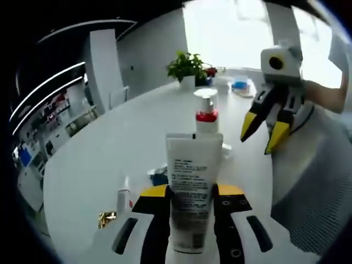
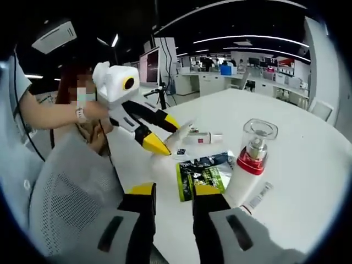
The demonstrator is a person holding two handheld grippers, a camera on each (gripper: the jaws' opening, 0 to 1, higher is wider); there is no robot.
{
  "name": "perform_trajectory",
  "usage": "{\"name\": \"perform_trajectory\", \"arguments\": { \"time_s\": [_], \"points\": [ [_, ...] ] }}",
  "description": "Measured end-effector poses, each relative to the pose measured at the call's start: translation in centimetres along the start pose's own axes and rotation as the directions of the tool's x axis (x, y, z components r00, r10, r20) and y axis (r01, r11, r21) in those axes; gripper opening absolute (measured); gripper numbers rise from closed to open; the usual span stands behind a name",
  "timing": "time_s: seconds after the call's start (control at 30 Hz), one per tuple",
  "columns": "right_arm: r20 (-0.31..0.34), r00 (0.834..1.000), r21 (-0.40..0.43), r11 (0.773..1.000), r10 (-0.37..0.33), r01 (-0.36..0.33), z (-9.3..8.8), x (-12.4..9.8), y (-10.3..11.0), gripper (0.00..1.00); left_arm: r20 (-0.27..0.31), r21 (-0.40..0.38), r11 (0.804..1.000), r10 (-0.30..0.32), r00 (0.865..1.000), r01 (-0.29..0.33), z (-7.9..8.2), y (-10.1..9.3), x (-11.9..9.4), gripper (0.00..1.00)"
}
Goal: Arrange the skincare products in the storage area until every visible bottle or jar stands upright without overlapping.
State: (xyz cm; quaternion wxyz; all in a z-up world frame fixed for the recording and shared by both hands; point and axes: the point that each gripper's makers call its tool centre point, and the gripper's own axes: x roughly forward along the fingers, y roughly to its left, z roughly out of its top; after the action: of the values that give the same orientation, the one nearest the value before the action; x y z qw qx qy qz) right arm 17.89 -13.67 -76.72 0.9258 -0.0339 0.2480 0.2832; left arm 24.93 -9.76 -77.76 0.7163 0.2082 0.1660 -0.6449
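While my left gripper [image 1: 190, 199] clamps a white squeeze tube with grey printed text [image 1: 191, 187] between its 2 yellow-tipped jaws, the tube stands upright above the white round table [image 1: 99, 165]. Just behind the tube stands a white pump bottle with a red collar and clear cap [image 1: 206, 113], upright on the table. My right gripper [image 1: 269, 118] hangs to the right over the table edge, its jaws parted with nothing between them. In the right gripper view, my right gripper [image 2: 174, 193] again shows narrowly parted jaws, holding nothing, near a green and black printed sachet [image 2: 203, 175] lying flat. The pump bottle [image 2: 250, 162] stands upright just beside the sachet, and my left gripper [image 2: 165, 135] holds the tube, seen edge-on, beyond it. A potted green plant [image 1: 188, 67] stands at the far side.
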Motion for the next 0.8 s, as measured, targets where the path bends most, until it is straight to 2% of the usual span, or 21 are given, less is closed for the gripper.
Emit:
{"name": "perform_trajectory", "arguments": {
  "time_s": [0.23, 0.43, 0.67, 0.8],
  "points": [
    [0.063, 0.998, -0.009, 1.000, -0.016, 0.017, 2.1, 0.2, 0.0, 0.18, 0.072, -0.005, 1.000, -0.013, 0.997, 0.013, 1.8, -0.8, 0.0, 0.25],
    [0.103, 0.994, -0.018, 0.999, -0.028, 0.031, 3.6, 0.4, 0.0, 0.14, 0.108, -0.001, 1.000, -0.023, 0.994, 0.023, 2.7, -1.4, 0.1, 0.25],
    [0.131, 0.991, -0.036, 0.999, -0.027, 0.032, 4.7, 0.6, 0.2, 0.10, 0.131, -0.006, 0.998, -0.059, 0.990, 0.060, 3.2, -2.6, 0.3, 0.25],
    [0.125, 0.992, -0.039, 0.999, -0.010, 0.015, 4.5, 0.7, 0.6, 0.09, 0.143, -0.026, 0.998, -0.060, 0.988, 0.065, 3.2, -2.6, 0.1, 0.25]
  ]
}}
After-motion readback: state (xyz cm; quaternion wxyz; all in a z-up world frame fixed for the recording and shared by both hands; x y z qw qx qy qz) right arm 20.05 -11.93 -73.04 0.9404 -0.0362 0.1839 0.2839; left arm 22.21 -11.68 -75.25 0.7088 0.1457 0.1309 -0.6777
